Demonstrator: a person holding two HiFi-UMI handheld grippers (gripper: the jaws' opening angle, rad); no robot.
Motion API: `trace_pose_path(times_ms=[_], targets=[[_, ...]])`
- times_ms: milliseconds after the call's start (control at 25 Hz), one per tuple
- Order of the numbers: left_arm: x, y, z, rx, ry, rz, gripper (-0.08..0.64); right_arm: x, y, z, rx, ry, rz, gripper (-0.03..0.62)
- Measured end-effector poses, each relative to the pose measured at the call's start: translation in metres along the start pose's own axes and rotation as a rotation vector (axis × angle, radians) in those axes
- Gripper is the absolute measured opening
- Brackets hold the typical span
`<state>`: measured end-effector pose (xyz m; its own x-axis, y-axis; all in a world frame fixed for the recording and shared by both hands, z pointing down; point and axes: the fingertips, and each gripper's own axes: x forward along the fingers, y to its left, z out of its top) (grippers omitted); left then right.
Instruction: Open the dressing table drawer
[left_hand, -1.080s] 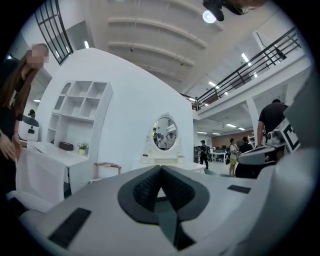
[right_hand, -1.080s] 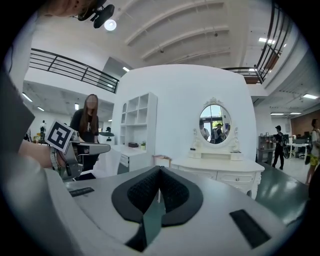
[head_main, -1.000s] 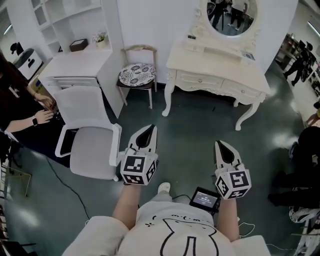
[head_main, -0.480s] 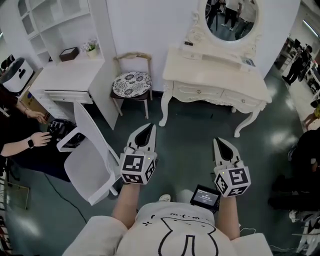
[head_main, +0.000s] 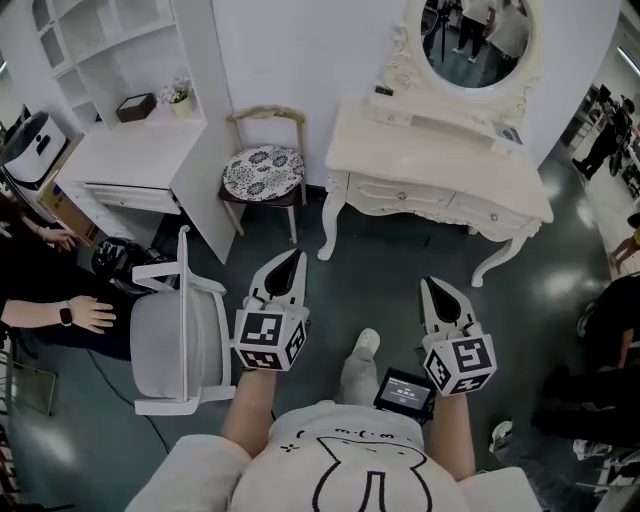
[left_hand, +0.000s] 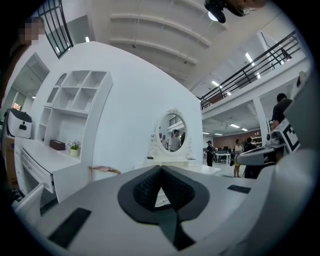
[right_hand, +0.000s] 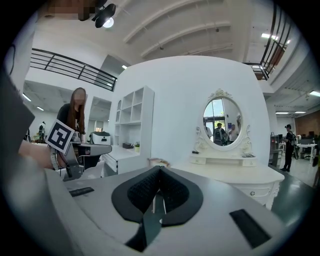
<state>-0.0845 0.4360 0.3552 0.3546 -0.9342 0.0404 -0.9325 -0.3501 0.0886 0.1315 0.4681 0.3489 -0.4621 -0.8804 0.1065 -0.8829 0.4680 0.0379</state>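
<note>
1. Head view: the left tongs (head_main: 296, 257) and right tongs (head_main: 431, 286) are held out side by side, both pointing toward 12 o'clock. They are well apart from the furniture, so I judge this a carrying pose, with nothing to grip yet.
2. Both tongs are clenched on nothing. Each gripper view shows its pads met at the tips, with only the room beyond.
3. The vanity counter (head_main: 440, 150) stands at 1 o'clock against the wall, under the oval mirror (head_main: 473, 35).
4. Its left drawer (head_main: 388, 190) and right drawer (head_main: 492, 213) sit pushed fully in, so their contents are hidden.
5. The task looks unstarted. The tongs probably need to part before taking a small knob.
6. At 11 o'clock stands a patterned chair (head_main: 262, 160).
7. At 10 o'clock a side counter (head_main: 130, 142) bears a dark box (head_main: 135, 106) and a small plant (head_main: 179, 93). I cannot tell what the box holds.
8. A white swivel chair (head_main: 180, 330) stands near at 9 o'clock.
</note>
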Motion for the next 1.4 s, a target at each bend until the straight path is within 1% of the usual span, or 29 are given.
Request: trace_pose_path(times_ms=[400, 760, 960, 1200, 1400], targets=[[0.091, 0.006, 0.001, 0.014, 0.018, 0.016, 0.028, 0.071, -0.065, 0.001, 0.03, -0.011, 0.023, 0.014], [0.189, 0.016, 0.017, 0.008, 0.018, 0.055, 0.028, 0.157, -0.131, 0.022, 0.023, -0.013, 0.084, 0.014], [0.236, 0.023, 0.025, 0.001, 0.017, 0.089, 0.028, 0.197, -0.165, 0.031, 0.017, -0.007, 0.111, 0.014], [0.275, 0.03, 0.022, -0.006, 0.013, 0.135, 0.028, 0.234, -0.197, 0.027, 0.009, -0.001, 0.143, 0.014], [0.292, 0.042, 0.023, -0.005, 0.022, 0.158, 0.028, 0.259, -0.207, 0.03, 0.019, -0.005, 0.156, 0.014]])
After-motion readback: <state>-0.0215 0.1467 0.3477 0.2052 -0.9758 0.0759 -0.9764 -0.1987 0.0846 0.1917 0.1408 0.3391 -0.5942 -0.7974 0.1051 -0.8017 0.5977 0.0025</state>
